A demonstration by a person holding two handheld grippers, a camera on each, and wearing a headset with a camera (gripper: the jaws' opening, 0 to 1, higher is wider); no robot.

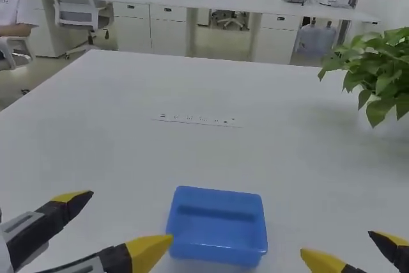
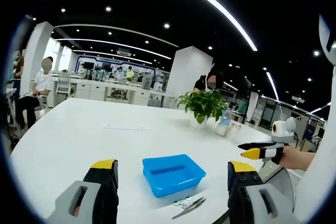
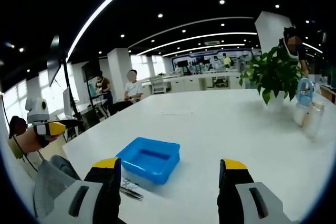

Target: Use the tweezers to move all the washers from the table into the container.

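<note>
Two grippers hung over the near side of the white table, both released and gripping nothing. The left gripper had its yellow-tipped jaws spread wide, touching neither the table nor any object. In its own view the left gripper faced the blue container, which sat straight ahead between the jaws. Nearer to it than the container, toward its right jaw, the tweezers lay flat on the table with a small cluster of washers just beside them. The right gripper was equally wide apart and free of contact. In its own view the right gripper had the container ahead and toward its left jaw, and the tweezers lay close to that left jaw, just beside the container's near wall. A potted plant stood well beyond it on its right.
</note>
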